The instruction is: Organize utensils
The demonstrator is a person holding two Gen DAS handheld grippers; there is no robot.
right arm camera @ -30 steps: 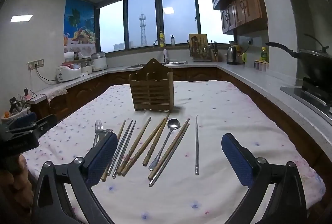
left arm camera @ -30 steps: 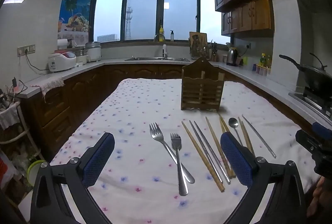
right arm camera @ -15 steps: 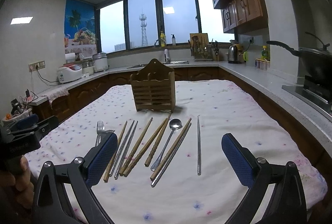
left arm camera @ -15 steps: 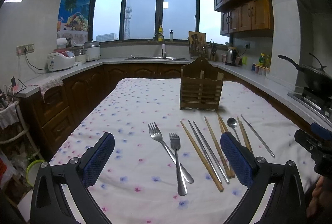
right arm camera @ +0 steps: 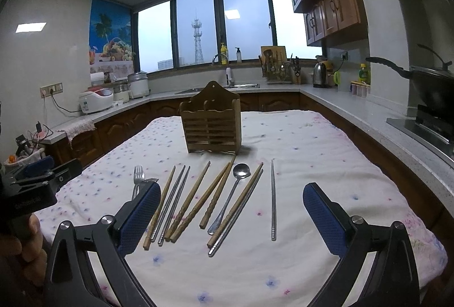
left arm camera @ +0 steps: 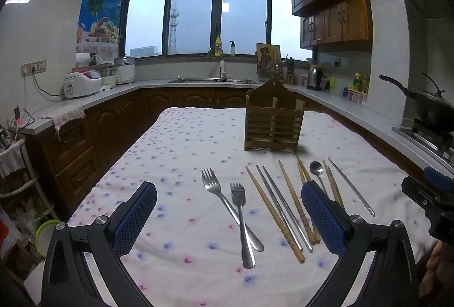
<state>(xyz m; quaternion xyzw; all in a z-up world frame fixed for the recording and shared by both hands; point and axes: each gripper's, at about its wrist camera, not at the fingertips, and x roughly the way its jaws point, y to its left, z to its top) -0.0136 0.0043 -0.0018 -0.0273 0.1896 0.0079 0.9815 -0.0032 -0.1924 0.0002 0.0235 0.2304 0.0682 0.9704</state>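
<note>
Desk [left arm camera: 176, 136]: utensil holder [left arm camera: 273, 119] is stood beyond the fingers [left arm camera: 323, 219]. Before it, forks [left arm camera: 241, 210] are laid between the left gripper's fingers; chopsticks [right arm camera: 195, 199] and spoon [right arm camera: 229, 199] are laid between the right gripper's fingers [right arm camera: 142, 217].

Your tabletop [left arm camera: 184, 142], covered by a white floral cloth [right arm camera: 312, 142], carries:
- one wooden slatted utensil holder [left arm camera: 273, 122], upright, toward the far end;
- two forks [left arm camera: 238, 210], handles crossing;
- wooden chopsticks [right arm camera: 195, 202] and metal chopsticks [right arm camera: 173, 202], lying side by side;
- one spoon [right arm camera: 239, 173];
- one metal chopstick [right arm camera: 273, 199], apart.
</note>
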